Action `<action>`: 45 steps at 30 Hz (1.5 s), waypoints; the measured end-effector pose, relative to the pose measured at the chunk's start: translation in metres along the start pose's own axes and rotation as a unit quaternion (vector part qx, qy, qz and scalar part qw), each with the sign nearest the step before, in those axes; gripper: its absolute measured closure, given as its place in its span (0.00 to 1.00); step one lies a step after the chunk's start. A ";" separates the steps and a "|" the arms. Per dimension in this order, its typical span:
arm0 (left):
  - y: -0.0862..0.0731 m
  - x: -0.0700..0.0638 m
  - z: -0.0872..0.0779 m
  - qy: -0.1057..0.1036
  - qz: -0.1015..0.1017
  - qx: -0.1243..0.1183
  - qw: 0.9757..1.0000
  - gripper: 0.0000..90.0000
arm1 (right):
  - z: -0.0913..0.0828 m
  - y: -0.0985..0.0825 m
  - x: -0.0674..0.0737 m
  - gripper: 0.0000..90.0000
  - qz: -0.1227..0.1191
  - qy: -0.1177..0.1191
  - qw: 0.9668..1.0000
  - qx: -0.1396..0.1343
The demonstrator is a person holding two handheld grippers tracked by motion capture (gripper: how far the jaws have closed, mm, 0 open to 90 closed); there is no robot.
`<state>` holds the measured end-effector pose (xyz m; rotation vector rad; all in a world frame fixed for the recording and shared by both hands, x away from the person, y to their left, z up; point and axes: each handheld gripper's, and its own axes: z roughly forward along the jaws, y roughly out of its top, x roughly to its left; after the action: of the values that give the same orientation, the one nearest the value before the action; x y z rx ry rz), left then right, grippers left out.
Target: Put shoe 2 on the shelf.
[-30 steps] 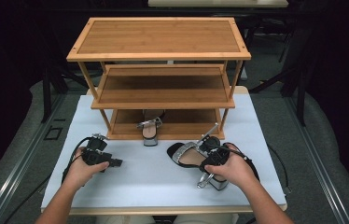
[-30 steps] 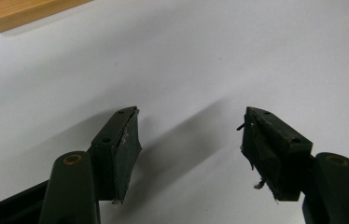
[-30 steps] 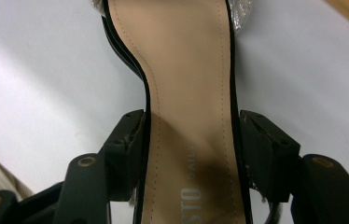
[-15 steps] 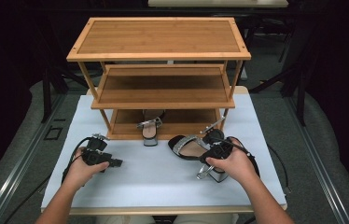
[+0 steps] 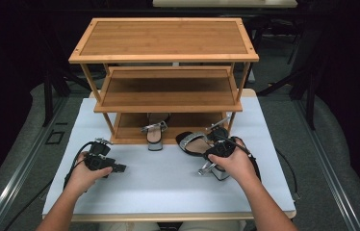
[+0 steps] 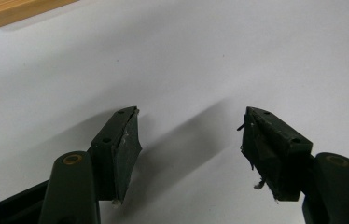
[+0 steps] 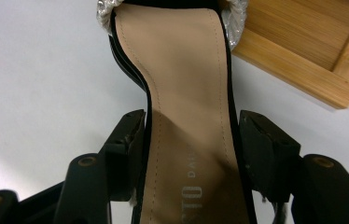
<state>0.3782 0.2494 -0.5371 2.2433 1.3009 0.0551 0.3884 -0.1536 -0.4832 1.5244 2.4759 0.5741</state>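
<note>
A black heeled sandal (image 5: 193,143) with a silver strap lies on the white table (image 5: 168,192) in front of the rack's right leg. My right gripper (image 5: 215,148) is shut on its waist. In the right gripper view both jaws press the edges of the tan insole (image 7: 186,93), and the gripper (image 7: 191,126) points toward the toe and the rack's corner (image 7: 303,56). A matching sandal (image 5: 155,132) stands at the front of the bottom shelf. My left gripper (image 5: 115,167) rests on the table at the left, open with nothing between its jaws (image 6: 191,126).
A three-tier bamboo shoe rack (image 5: 163,53) stands at the back of the table, with its top and middle shelves bare. Its front-left foot (image 6: 18,9) lies just beyond the left gripper. Dark floor and stands surround the table.
My right hand has carried the sandal a little toward the rack, so its toe now sits closer to the bottom shelf. The left hand has stayed still.
</note>
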 end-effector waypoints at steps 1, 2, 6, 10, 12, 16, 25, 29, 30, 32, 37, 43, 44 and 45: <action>0.000 0.000 0.000 0.000 0.001 0.000 1.000 0.40 | 0.003 0.002 0.001 0.47 0.003 -0.002 1.000 -0.001; 0.000 0.000 0.000 0.000 0.001 0.001 1.000 0.40 | 0.003 0.002 0.001 0.47 0.003 -0.002 1.000 -0.001; 0.000 0.000 0.001 0.000 0.001 0.001 1.000 0.40 | 0.005 0.004 0.004 0.47 0.013 -0.004 1.000 0.004; 0.000 0.000 0.001 0.000 -0.001 0.000 1.000 0.40 | 0.010 0.004 0.008 0.46 0.020 -0.007 1.000 0.008; 0.000 0.000 0.001 0.000 -0.001 0.000 1.000 0.41 | 0.013 0.004 0.009 0.46 0.022 -0.007 1.000 0.009; 0.000 0.000 0.001 -0.002 -0.001 0.000 1.000 0.41 | 0.021 0.005 0.012 0.46 0.025 -0.011 1.000 0.008; 0.000 0.001 0.001 -0.002 -0.001 0.000 1.000 0.41 | 0.019 0.008 0.011 0.46 0.036 0.006 0.999 -0.011; 0.000 0.000 0.001 -0.002 -0.001 0.000 1.000 0.40 | 0.011 0.007 0.010 0.45 0.029 0.008 0.999 -0.022; 0.000 0.000 0.001 -0.002 0.000 0.000 1.000 0.40 | 0.008 0.007 0.010 0.45 0.025 0.009 0.999 -0.023; 0.000 0.000 0.001 -0.002 0.000 0.001 1.000 0.40 | 0.000 0.007 0.012 0.44 0.021 0.002 0.999 -0.030; -0.001 0.000 0.001 -0.001 0.000 0.001 1.000 0.40 | -0.023 0.001 0.015 0.48 -0.021 -0.004 0.999 -0.047; -0.001 0.000 0.000 -0.001 0.000 0.002 1.000 0.40 | -0.040 -0.016 0.012 0.49 -0.031 0.001 0.998 -0.046; -0.001 0.000 0.000 -0.001 0.000 0.002 1.000 0.40 | -0.040 -0.016 0.012 0.49 -0.031 0.001 0.998 -0.046; -0.001 0.000 0.001 -0.001 0.000 0.002 1.000 0.40 | -0.043 -0.023 0.010 0.49 -0.033 0.000 0.998 -0.045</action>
<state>0.3779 0.2496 -0.5379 2.2464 1.3013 0.0504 0.3501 -0.1641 -0.4536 1.4033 2.4552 0.6643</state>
